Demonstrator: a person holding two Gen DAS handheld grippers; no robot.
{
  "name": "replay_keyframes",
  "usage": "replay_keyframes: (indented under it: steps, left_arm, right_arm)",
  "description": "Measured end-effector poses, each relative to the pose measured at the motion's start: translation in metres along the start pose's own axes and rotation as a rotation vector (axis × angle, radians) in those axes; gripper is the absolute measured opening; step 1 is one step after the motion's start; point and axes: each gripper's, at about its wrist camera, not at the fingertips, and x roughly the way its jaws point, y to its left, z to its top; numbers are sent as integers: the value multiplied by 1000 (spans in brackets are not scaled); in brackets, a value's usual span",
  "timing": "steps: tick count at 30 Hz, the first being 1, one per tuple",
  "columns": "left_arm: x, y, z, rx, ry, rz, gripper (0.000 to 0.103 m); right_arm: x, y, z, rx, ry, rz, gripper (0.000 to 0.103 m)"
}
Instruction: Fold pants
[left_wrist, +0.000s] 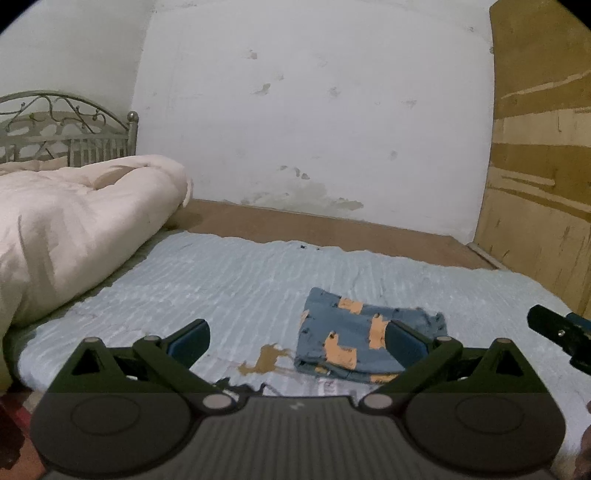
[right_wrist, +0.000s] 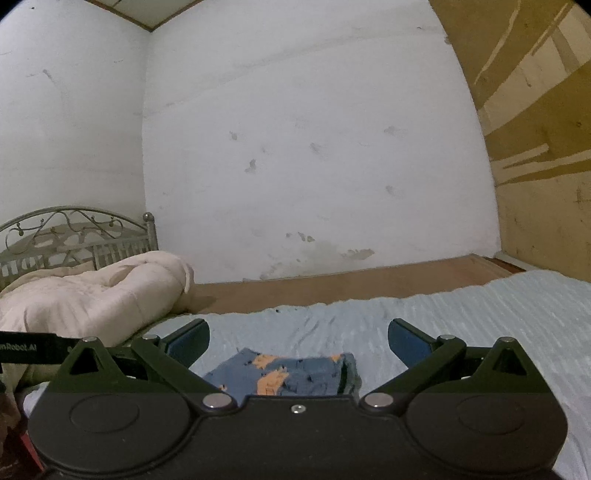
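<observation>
The small blue pants with orange patches (left_wrist: 354, 341) lie folded compact on the pale blue ribbed bed cover (left_wrist: 207, 280), so both the left gripper (left_wrist: 295, 345) and the right gripper (right_wrist: 299, 339) hover above with jaws apart, holding nothing, the folding apparently finished.

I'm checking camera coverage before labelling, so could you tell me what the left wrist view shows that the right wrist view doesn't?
Only the left wrist view shows the tan stain on the sheet, the white label at the pants' near edge, and the right gripper's tip at its right border. Only the right wrist view shows the ceiling corner and a strap printed with lettering. Both show the folded pants on the blue sheet, the cream comforter, the metal headboard, and open grippers: left gripper, right gripper.
</observation>
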Motion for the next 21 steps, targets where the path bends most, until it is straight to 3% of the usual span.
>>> replay_keyframes:
  steps: [12, 21]
  left_arm:
    - [-1, 9, -42, -2, 68, 29, 102]
    - [3, 5, -51, 27, 83, 25, 102]
  right_arm:
    - [-27, 2, -40, -9, 62, -66, 102]
    - [-21, 12, -58, -24, 135, -52, 102]
